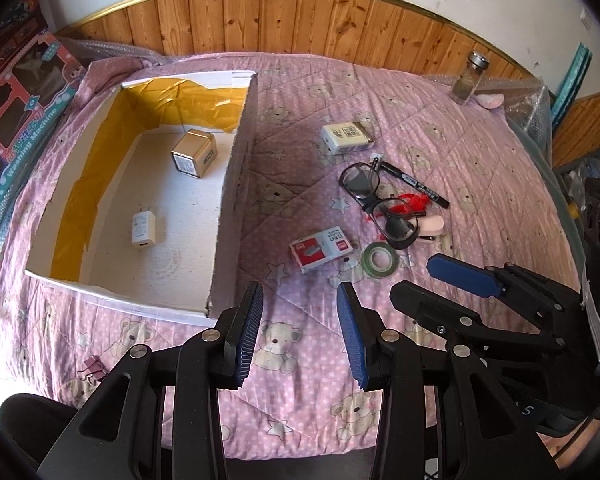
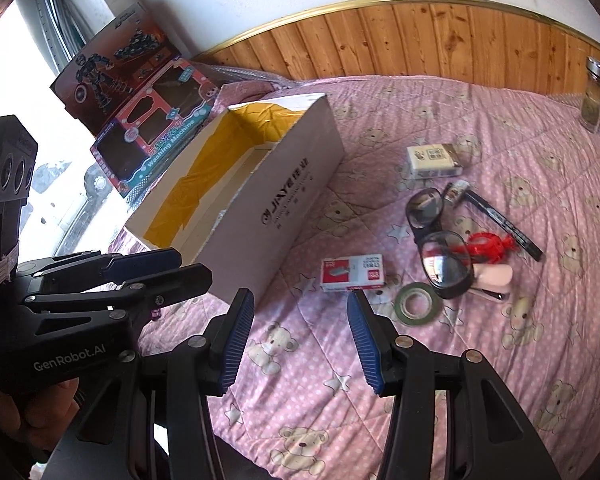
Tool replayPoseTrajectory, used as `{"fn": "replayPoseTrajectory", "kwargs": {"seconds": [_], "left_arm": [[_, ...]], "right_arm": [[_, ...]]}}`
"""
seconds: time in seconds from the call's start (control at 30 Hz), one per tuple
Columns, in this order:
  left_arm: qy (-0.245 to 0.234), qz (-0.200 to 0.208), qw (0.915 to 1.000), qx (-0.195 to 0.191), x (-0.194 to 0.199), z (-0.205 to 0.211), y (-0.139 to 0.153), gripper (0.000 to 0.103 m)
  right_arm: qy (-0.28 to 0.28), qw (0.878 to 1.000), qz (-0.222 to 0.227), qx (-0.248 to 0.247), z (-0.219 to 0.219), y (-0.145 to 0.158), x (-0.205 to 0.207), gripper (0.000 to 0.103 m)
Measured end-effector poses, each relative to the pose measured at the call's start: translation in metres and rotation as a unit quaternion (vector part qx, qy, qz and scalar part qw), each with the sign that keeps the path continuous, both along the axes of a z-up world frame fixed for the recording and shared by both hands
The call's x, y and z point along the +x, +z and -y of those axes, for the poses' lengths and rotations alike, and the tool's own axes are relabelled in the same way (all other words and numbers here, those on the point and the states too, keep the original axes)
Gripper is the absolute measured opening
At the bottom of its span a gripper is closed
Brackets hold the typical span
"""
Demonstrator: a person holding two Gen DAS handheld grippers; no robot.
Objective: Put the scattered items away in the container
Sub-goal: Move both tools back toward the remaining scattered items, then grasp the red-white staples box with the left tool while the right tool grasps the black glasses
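Both grippers, left gripper (image 1: 300, 332) and right gripper (image 2: 300, 344), hover spread and empty over the bed (image 1: 480, 184). The staple box (image 2: 353, 273) lies beside the container (image 1: 236, 184) (tall wall), which a low carry could clip; the tape roll (image 2: 418, 304) nearby may get nudged.

My left hand-held gripper (image 1: 300, 332) and right hand-held gripper (image 2: 300, 344) are alike: black plastic linkage frames with cut-out slots, round silver screws at the pivots, and ribbed blue pads (image 1: 247, 332) lining the fingers. White lettering "GenRobot.AI" marks the left one's body.
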State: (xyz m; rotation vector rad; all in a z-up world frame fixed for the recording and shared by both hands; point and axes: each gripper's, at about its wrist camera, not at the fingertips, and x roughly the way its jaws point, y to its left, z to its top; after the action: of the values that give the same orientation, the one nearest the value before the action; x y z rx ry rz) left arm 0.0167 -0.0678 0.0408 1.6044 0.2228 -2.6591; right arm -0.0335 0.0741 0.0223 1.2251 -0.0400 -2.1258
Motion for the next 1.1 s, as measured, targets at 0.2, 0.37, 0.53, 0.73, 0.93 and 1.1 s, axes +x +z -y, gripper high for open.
{"fn": "replayPoseTrajectory", "kwargs": {"seconds": [0.2,0.37,0.53,0.73,0.93,1.1], "left_arm": [[-0.026,0.012,0.9996,-0.002,-0.013,-0.026,-0.012,0.041],[-0.056,0.022,0.9982,0.001,-0.028,-0.043,-0.030,0.041],[-0.072,0.034,0.9969,-0.002,-0.043,-0.050,-0.054,0.041],[-0.087,0.045,0.9952,-0.005,-0.063,-0.052,-0.076,0.041],[-0.090,0.068,0.9936,0.007,-0.086,-0.049,-0.103,0.042],[-0.087,0.077,0.9932,0.008,-0.101,-0.045,-0.121,0.042]], "right_arm": [[-0.034,0.999,0.015,-0.002,-0.028,-0.015,-0.008,0.050],[-0.058,0.998,0.027,0.004,-0.047,-0.028,-0.017,0.050],[-0.070,0.997,0.034,0.013,-0.055,-0.039,-0.030,0.050],[-0.068,0.996,0.040,0.030,-0.054,-0.050,-0.049,0.050],[-0.051,0.996,0.039,0.061,-0.043,-0.060,-0.077,0.050],[-0.022,0.994,0.033,0.100,-0.030,-0.071,-0.100,0.050]]}}
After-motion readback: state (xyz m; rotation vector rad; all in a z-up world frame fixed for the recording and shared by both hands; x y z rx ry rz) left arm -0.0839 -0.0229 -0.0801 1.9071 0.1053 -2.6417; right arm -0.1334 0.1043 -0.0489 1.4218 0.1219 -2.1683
